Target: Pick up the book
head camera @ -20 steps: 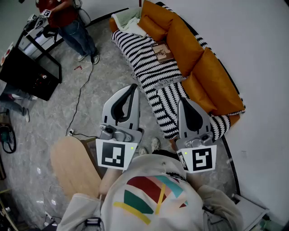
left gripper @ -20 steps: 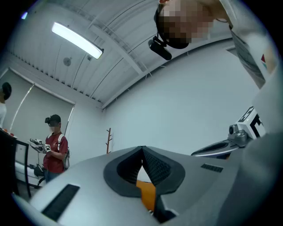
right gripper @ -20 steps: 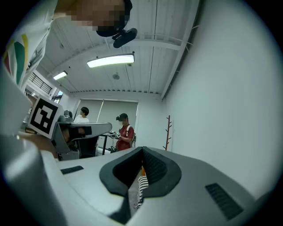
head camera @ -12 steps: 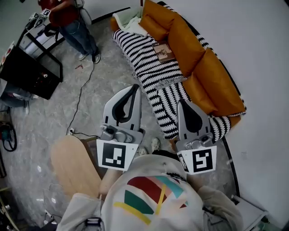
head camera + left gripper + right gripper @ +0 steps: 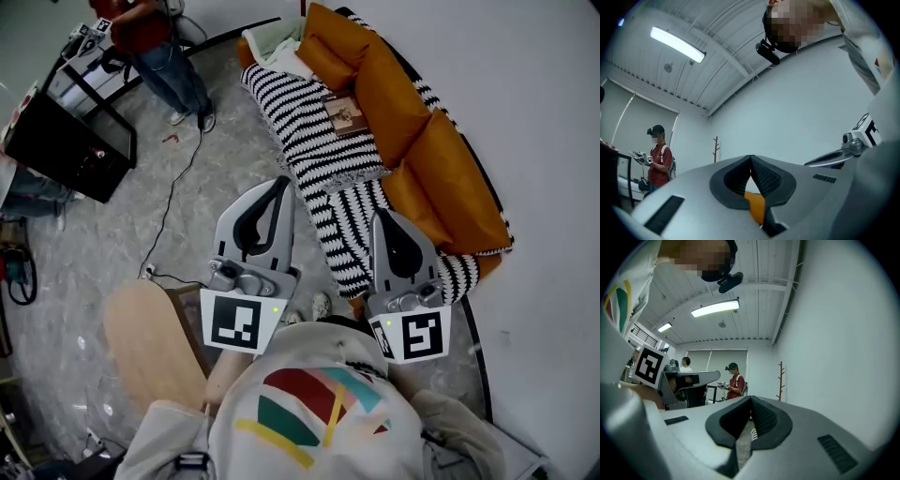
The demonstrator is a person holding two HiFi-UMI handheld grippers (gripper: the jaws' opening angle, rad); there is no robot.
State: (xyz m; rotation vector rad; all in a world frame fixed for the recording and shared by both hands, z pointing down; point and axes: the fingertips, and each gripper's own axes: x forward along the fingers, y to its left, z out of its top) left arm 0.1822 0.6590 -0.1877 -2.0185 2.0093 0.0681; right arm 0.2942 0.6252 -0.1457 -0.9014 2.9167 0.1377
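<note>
A brown book (image 5: 345,114) lies on the black-and-white striped blanket (image 5: 309,141) that covers the orange sofa (image 5: 412,131), far ahead in the head view. My left gripper (image 5: 278,181) is held close to my chest, over the floor, shut with nothing in it. My right gripper (image 5: 382,217) is beside it, over the near end of the striped blanket, also shut and empty. Both sit well short of the book. In the left gripper view the left gripper (image 5: 751,158) shows its jaws meeting at the tip; the right gripper (image 5: 751,399) does the same in the right gripper view.
A person in a red top (image 5: 150,37) stands at the back left by a black table (image 5: 70,131). A cable (image 5: 173,202) trails across the grey floor. A wooden stool or board (image 5: 150,342) is at my left. A white wall runs along the right.
The view has shifted slightly, so the sofa and book sit a little further right and lower in the picture. Both grippers keep their pose and stay shut.
</note>
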